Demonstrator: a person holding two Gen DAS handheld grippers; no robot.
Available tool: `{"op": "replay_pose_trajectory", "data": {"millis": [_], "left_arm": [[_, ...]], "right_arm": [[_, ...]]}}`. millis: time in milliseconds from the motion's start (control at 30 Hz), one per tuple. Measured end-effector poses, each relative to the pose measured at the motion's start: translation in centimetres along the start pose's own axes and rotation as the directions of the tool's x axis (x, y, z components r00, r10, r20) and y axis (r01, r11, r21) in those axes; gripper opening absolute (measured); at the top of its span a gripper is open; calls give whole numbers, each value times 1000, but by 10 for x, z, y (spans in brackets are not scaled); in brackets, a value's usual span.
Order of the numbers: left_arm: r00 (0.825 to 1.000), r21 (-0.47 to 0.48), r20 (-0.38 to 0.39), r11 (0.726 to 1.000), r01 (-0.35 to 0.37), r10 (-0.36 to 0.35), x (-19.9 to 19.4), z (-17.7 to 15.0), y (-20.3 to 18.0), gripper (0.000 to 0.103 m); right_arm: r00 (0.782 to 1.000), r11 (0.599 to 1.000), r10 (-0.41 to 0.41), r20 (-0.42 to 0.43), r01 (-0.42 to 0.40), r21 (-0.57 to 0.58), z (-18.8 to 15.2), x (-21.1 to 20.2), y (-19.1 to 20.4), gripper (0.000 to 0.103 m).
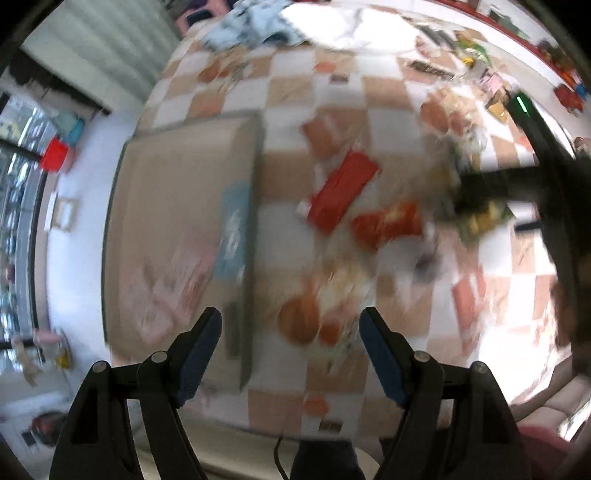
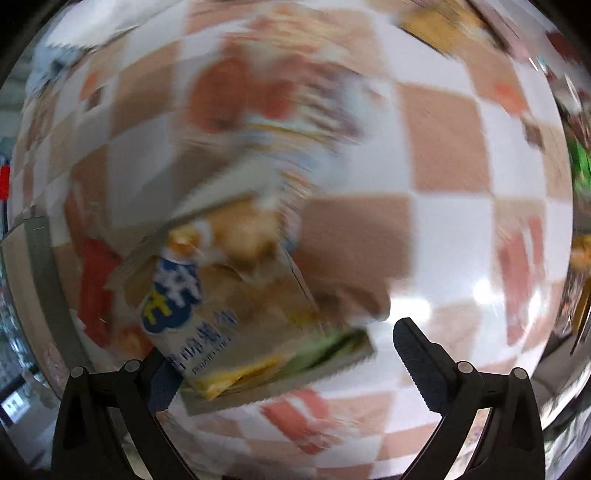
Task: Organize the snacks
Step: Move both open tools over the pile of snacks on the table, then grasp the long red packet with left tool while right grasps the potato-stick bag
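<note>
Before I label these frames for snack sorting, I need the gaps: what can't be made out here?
- Left wrist view: motion blur hides what the pale pink packets in the shallow cardboard box are.
- Left wrist view: the long red wrapped packet shows no readable print.
- Right wrist view: the beige chip bag covers one pad of the right tongs, so a grip is unclear.

This looks like a lived-in home room. A table under a checked orange-and-white tablecloth [image 1: 295,92] is strewn with snack packets, and an open cardboard box [image 1: 177,192] sits at its left edge. Crumpled laundry [image 1: 251,22] lies at the far edge. Left of the table are a pale tiled floor [image 1: 92,177], a red stool [image 1: 55,155] and a glass door [image 1: 18,184].
</note>
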State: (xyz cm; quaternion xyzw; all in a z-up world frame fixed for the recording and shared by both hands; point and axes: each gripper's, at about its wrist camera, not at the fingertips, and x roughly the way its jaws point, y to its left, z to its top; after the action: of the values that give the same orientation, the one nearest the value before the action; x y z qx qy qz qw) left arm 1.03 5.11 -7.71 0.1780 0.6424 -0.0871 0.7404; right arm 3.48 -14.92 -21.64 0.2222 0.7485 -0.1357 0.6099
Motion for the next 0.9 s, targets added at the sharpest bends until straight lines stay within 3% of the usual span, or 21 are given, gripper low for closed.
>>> {"op": "replay_pose_trajectory", "data": {"millis": [233,433,500,667,767,900], "left_arm": [[999,85,38,996,2,-5,29,65,-26,80],[1000,130,18,992,7,-9,54,91,-34,80],[1000,147,4,989,-8,7,64,95,-35,80],[1000,160,-31,987,-1,6,84,104,-33,80],[999,178,-47,984,-1,9,93,106,-36,80],[998,193,-67,981,19,-6,102,104,-38,80]], "right_arm": [[999,1000,27,-21,-26,17,-17,3,-52,103],[997,977,1,77,16,-214,-22,-19,-26,103],[993,940,-19,119,58,-336,-22,-24,-4,103],[977,782,-73,202,182,-595,-35,-24,49,103],[973,714,-96,208,213,-667,-38,-12,79,103],[973,687,-129,191,227,-690,-30,10,101,103]]}}
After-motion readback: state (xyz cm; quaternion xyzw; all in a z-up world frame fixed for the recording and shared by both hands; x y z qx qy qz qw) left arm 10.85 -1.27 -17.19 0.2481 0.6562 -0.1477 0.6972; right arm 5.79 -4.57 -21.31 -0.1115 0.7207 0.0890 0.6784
